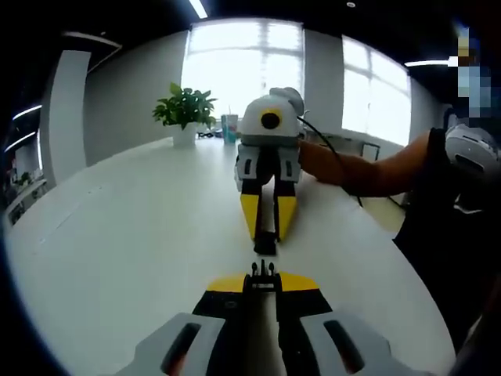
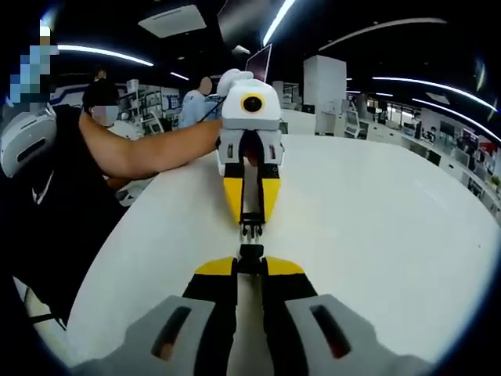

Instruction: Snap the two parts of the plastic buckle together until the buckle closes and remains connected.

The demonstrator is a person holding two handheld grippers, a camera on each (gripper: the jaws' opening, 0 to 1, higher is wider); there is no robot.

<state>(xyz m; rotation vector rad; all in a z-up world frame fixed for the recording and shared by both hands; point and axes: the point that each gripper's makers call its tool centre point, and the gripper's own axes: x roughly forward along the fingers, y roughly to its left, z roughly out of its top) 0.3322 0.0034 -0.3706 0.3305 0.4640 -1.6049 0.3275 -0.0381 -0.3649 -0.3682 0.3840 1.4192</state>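
Observation:
Two black buckle halves face each other over the white table (image 1: 117, 235). My left gripper (image 1: 262, 283) is shut on the pronged half (image 1: 262, 271), whose prongs point away from me. Opposite it, my right gripper (image 1: 266, 229) comes in from the far side, shut on the socket half (image 1: 264, 244). In the right gripper view my right gripper (image 2: 249, 268) grips the socket half (image 2: 250, 255), and the left gripper (image 2: 250, 207) holds the pronged half (image 2: 250, 230) just beyond it. The halves line up tip to tip with a small gap between them.
A potted plant (image 1: 185, 110) and a cup (image 1: 229, 128) stand at the table's far end by the windows. The person's arm (image 1: 368, 172) and dark torso (image 2: 47, 204) are at the table's side. Desks and people stand behind in the right gripper view.

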